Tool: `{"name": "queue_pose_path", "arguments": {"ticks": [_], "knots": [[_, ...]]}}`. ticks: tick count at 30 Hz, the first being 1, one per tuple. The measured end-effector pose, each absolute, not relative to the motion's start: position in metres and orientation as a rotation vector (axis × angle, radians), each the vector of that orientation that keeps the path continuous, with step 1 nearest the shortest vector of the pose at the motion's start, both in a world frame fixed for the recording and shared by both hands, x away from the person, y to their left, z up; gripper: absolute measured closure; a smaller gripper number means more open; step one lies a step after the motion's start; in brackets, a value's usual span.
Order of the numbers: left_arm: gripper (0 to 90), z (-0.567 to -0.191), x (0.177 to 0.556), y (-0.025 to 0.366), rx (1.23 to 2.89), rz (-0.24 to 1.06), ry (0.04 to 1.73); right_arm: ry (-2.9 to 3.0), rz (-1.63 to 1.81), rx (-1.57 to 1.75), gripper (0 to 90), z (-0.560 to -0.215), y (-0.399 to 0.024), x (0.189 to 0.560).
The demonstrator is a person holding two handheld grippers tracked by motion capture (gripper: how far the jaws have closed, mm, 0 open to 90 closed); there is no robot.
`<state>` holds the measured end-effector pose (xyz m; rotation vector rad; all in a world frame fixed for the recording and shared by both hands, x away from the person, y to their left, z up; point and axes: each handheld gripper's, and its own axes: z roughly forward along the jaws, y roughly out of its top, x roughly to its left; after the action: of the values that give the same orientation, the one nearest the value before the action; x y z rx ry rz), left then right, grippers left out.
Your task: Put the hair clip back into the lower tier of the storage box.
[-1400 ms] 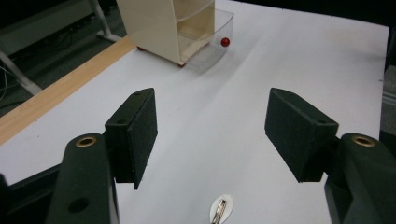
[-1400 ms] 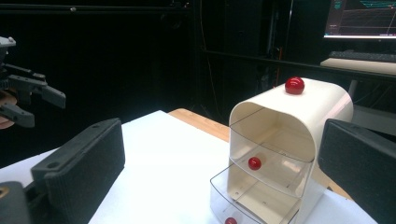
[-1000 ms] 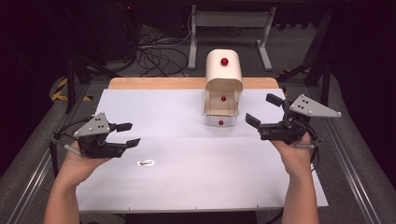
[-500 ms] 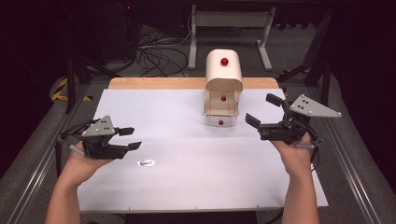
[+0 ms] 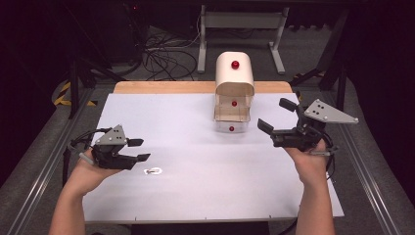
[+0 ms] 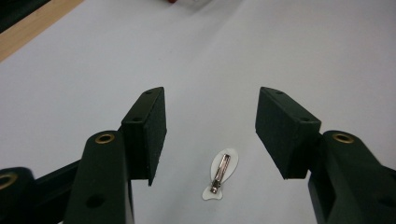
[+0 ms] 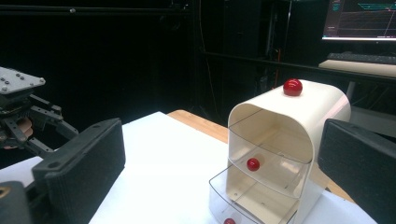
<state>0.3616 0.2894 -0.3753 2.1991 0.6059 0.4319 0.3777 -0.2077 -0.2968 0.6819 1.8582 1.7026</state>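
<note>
Hair clip (image 6: 221,173) lone on sheet (image 5: 195,122); drawer box (image 5: 234,93) well apart.

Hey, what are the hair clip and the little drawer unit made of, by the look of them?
Hair clip: a bare metal clasp, silvery with glints, on a flat white backing, likely plastic though it could be card.
Drawer unit: cream shell, smooth with a soft sheen, probably moulded plastic; its drawers are see-through, so clear plastic. The red knobs are glossy, plastic or painted.
</note>
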Motion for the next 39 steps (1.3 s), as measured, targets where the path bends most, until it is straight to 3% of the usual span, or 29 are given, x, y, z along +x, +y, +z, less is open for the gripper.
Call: {"name": "queue_pose_path", "arguments": {"ticks": [29, 39], "knots": [[52.1, -0.401, 0.374, 0.283, 2.315, 0.398, 0.646, 1.858, 1.701, 0.673, 1.7, -0.296, -0.207, 0.377], [59.4, -0.414, 0.379, 0.279, 2.39, 0.363, 0.634, 1.852, 1.702, 0.67, 1.9, -0.296, -0.21, 0.377]]}}
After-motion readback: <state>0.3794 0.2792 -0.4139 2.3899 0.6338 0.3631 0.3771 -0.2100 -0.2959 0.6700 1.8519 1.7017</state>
